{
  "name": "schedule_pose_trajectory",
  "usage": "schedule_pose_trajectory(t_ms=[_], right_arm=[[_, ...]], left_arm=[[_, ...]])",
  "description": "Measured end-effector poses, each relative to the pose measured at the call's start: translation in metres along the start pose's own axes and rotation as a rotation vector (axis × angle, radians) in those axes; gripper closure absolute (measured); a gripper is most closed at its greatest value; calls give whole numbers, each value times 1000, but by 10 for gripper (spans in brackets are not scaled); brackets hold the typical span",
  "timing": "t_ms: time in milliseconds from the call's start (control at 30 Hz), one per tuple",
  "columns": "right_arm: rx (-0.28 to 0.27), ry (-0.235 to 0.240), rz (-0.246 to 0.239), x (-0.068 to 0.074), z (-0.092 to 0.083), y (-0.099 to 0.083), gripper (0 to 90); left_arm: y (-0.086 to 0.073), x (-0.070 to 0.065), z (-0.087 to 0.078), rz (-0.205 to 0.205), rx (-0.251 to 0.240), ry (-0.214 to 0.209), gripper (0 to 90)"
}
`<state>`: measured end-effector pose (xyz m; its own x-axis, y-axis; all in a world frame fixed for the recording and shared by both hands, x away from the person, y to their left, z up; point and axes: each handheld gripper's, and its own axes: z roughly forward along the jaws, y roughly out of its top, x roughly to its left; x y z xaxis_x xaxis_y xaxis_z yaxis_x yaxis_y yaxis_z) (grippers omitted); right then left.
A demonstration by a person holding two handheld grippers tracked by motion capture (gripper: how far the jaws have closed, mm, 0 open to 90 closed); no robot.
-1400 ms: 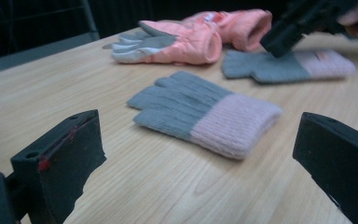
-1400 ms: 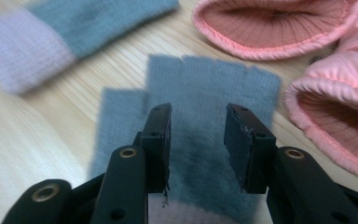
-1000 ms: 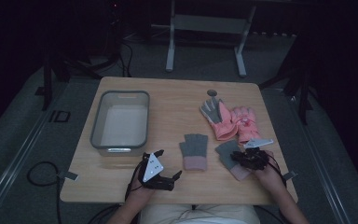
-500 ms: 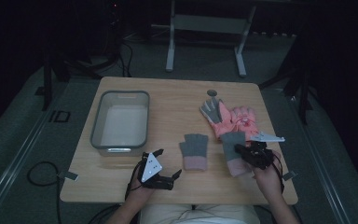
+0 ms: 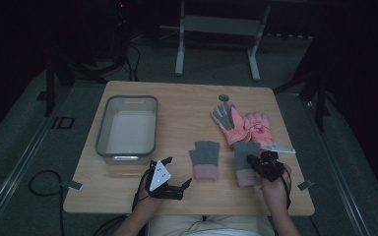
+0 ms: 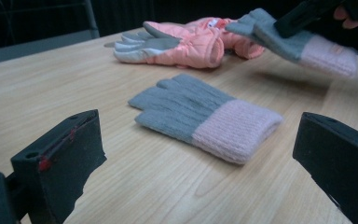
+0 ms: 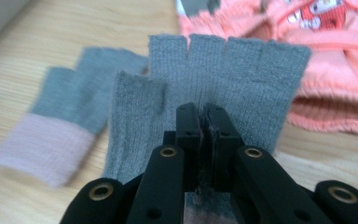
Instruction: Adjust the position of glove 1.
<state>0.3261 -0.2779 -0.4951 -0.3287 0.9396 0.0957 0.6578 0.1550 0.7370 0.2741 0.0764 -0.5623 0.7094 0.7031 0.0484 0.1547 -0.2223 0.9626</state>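
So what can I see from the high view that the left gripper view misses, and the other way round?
High view alone: the grey bin on the table, and the person's forearms. Left gripper view alone: a close look at the open jaws of the left hand-held gripper, and the held grey glove clearly off the wood. Both: the right hand-held gripper clamping that glove, the flat grey glove, and the pink gloves.

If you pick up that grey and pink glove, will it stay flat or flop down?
Probably flop. The held knit glove, pinched by the right gripper, already sags at its pink cuff in the left gripper view. It looks soft and light, so it likely bends easily. The fuzzy knit should not slip much.
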Motion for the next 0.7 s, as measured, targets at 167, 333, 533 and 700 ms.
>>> schedule_pose_trajectory(t_ms=[167,333,533,700], right_arm=[[21,-6,48,-2,16,-11,847],[39,-41,69,-1,28,-18,840],[46,-54,126,-3,41,-33,819],[30,-51,136,-4,42,-35,806]], left_arm=[[1,-1,1,-3,19,-15,12],[1,-1,1,-4,22,-1,13],[1,-2,1,0,20,6,12],[1,-2,1,2,23,6,12]])
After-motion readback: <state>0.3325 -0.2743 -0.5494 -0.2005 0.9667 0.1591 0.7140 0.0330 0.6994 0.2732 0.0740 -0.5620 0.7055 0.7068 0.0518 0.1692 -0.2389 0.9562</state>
